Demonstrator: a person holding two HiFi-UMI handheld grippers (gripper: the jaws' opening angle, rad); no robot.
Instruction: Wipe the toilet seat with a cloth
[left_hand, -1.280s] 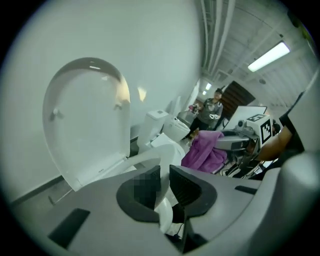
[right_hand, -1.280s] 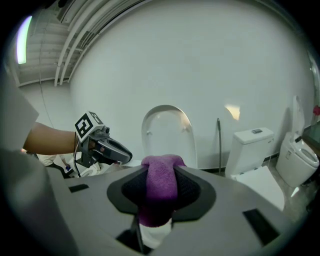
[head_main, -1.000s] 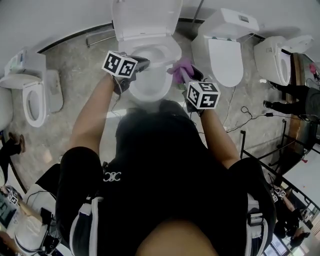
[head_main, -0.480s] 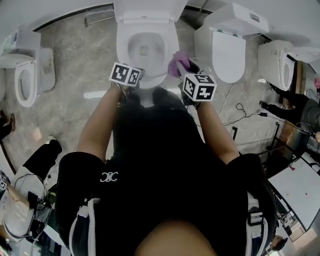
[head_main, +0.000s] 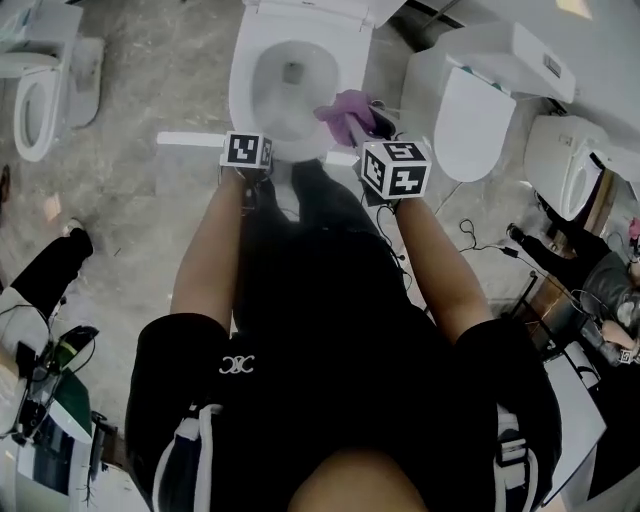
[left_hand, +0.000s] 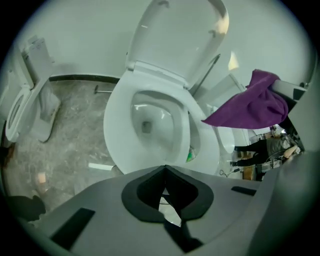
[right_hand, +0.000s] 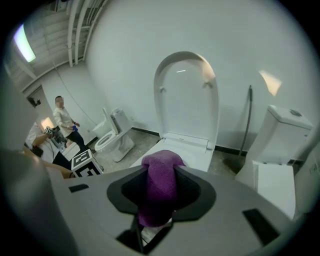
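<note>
The white toilet (head_main: 285, 75) stands straight ahead with its lid (left_hand: 180, 40) raised and the seat (left_hand: 117, 115) down around the bowl. My right gripper (head_main: 362, 125) is shut on a purple cloth (head_main: 345, 108), held just above the seat's front right rim. In the right gripper view the cloth (right_hand: 160, 185) hangs bunched between the jaws. My left gripper (head_main: 248, 150) hovers at the front left of the bowl. Its jaws (left_hand: 165, 172) are shut with nothing between them. The cloth (left_hand: 255, 102) shows at the right of the left gripper view.
Other toilets stand at the left (head_main: 30, 90), right (head_main: 475, 110) and far right (head_main: 575, 165). Cables (head_main: 490, 245) trail over the floor on the right. A white bar (head_main: 190, 140) lies on the floor left of the bowl. A person (right_hand: 62, 120) stands far off to the left.
Both grippers have drawn back from over the seat to the bowl's front edge. The left one came off the seat's left side. The cloth stays in the right gripper.
</note>
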